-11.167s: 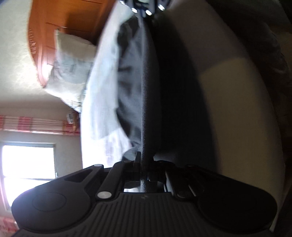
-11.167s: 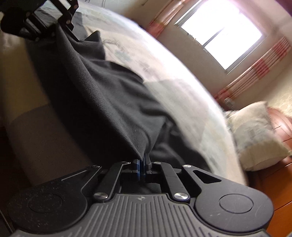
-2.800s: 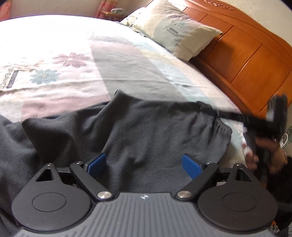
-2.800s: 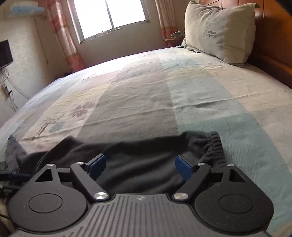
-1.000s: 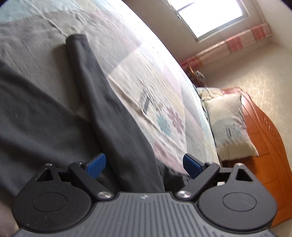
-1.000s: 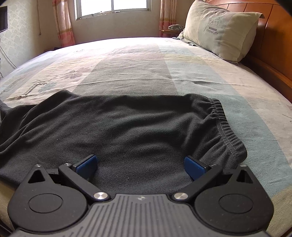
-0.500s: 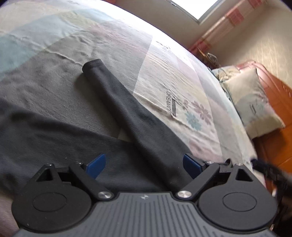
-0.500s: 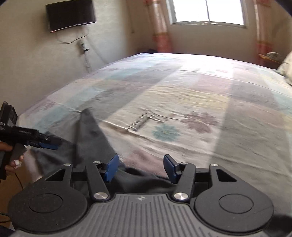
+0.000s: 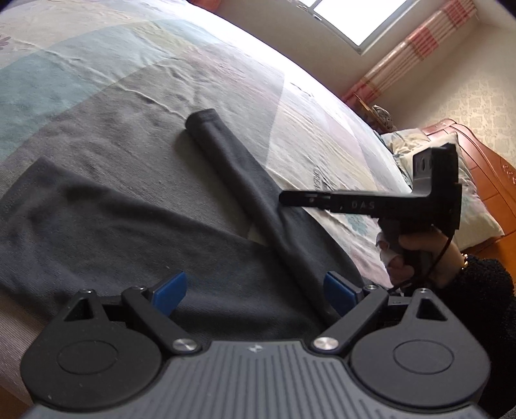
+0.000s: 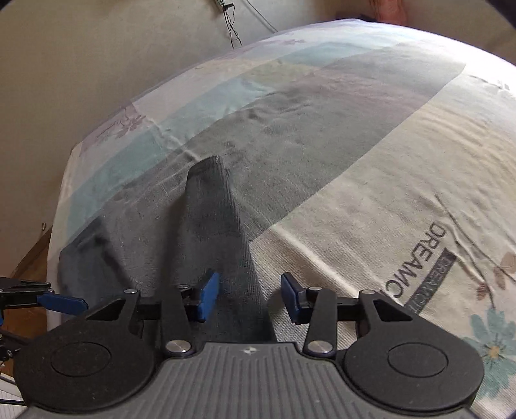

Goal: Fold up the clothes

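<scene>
Right gripper [image 10: 249,298] over the upper part of the dark trousers' far leg [image 10: 214,225], blue pads part-way apart and closing, cloth lying between them but no pad seen pressing on it yet. Aimed steeply down along the leg toward its cuff [image 10: 206,162], likely so as to pinch the leg and carry it across. Left gripper [image 9: 254,291] jaws wide apart, nothing clamped, hung over the broad seat of the dark trousers [image 9: 135,245] at the near edge of the bed; probably kept open and low to pin or pick the near layer once the other side was gripped. Trousers spread flat on the patterned bedsheet [image 10: 371,180], near leg [image 9: 48,206] running left, far leg splayed away at an angle with a wedge of sheet showing between the two: legs not yet stacked, so first fold judged not yet made. Right hand [image 9: 416,254] on the gripper handle at right, black sleeve [image 9: 477,290] at the wrist. Beyond, pillow [image 9: 432,151] against the wooden headboard [image 9: 493,180] at far right; window [image 9: 354,16] and striped curtain [image 9: 406,48] behind.
</scene>
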A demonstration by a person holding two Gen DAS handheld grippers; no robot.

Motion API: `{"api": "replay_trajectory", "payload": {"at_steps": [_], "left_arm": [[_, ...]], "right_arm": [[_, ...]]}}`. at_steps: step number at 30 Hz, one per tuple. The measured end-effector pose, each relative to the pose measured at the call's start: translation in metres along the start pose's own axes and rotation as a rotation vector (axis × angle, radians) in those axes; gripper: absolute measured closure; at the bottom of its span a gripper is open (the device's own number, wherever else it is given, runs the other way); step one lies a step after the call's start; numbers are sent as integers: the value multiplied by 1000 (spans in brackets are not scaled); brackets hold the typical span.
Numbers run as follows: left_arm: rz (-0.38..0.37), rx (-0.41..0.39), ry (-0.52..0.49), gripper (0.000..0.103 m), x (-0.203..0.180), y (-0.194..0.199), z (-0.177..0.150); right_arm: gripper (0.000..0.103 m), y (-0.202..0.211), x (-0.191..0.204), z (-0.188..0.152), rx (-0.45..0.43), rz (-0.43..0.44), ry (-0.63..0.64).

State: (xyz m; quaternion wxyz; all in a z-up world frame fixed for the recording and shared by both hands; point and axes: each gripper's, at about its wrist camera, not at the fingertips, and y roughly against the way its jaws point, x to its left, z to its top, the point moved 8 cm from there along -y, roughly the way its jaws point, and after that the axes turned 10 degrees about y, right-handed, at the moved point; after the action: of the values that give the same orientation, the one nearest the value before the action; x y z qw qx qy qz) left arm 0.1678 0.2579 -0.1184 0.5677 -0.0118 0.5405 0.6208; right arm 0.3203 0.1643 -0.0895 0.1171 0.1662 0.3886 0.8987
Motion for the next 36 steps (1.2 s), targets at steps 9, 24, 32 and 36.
{"api": "replay_trajectory", "payload": {"at_steps": [9,24,32,36], "left_arm": [[-53,22,-8,11,-12,-13,5],[-311,152,90,11,-56,-63,1],[-370,148,223,11,-53,-113,29],[-379,106,278,10,-53,-124,40]], "right_arm": [[98,29,-16,-1,-34,-68,24],[68,114,-22,-40,-83,-311,-5],[63,168,14,-100,-128,-334,-65],[59,186,22,-130,-176,-367,-140]]}}
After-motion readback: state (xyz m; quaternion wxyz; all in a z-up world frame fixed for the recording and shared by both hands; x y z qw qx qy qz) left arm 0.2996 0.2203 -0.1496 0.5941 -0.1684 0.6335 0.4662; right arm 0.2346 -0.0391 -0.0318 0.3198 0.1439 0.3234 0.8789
